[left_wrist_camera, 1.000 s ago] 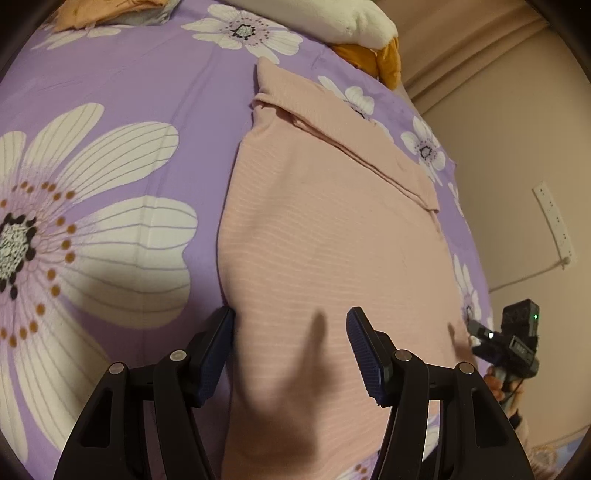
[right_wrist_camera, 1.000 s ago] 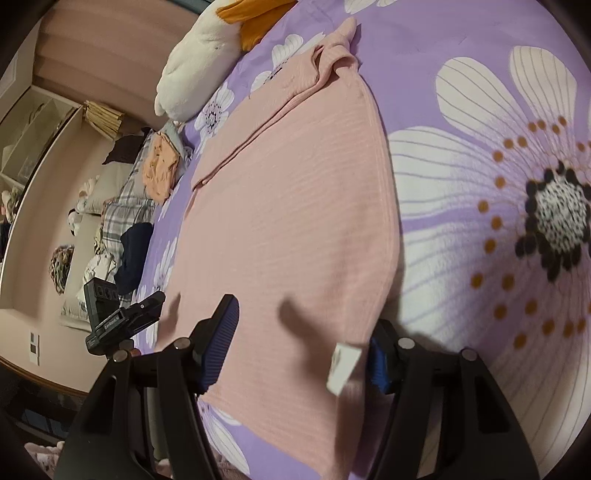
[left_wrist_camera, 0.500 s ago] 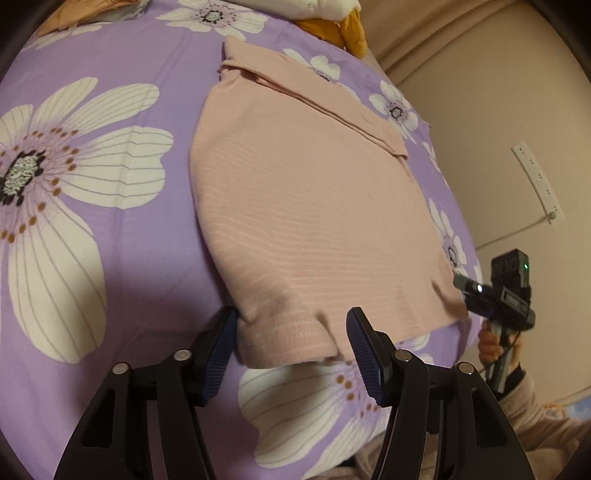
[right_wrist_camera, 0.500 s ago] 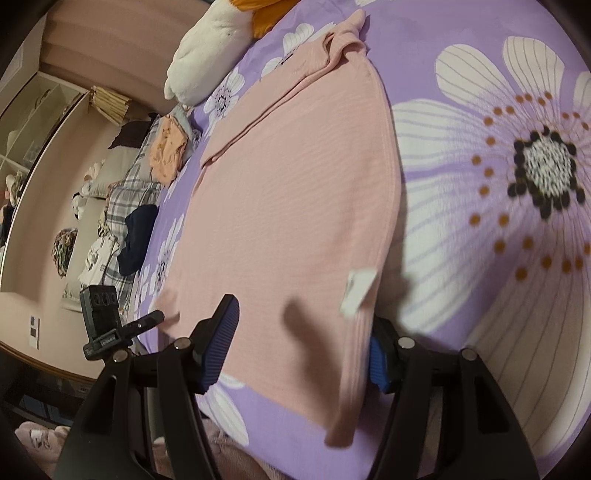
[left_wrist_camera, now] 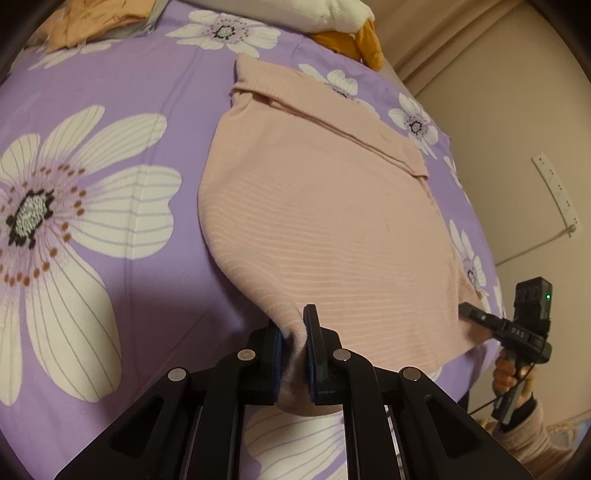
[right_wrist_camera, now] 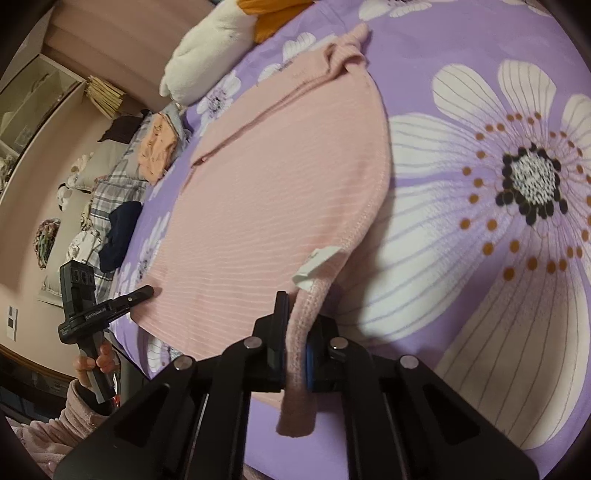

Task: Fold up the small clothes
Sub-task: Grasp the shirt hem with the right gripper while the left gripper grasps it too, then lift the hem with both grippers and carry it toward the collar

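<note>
A pink ribbed garment lies spread on the purple flowered bedspread, its folded band at the far end. My left gripper is shut on the garment's near left corner, which bunches up between the pads. In the right wrist view the same pink garment shows a white label near its hem. My right gripper is shut on the near right corner, and the hem hangs down through the jaws. Each view shows the other gripper at the garment's far corner: the right gripper and the left gripper.
A white and orange plush toy lies at the head of the bed. Orange clothes sit at the far left. A pile of clothes, plaid fabric and a dark item lie beyond the bedspread. A wall with a power strip borders the right side.
Both grippers have closed on the garment's near corners, where before the jaws stood open around the hem. The left gripper's corner is now lifted and bunched.
</note>
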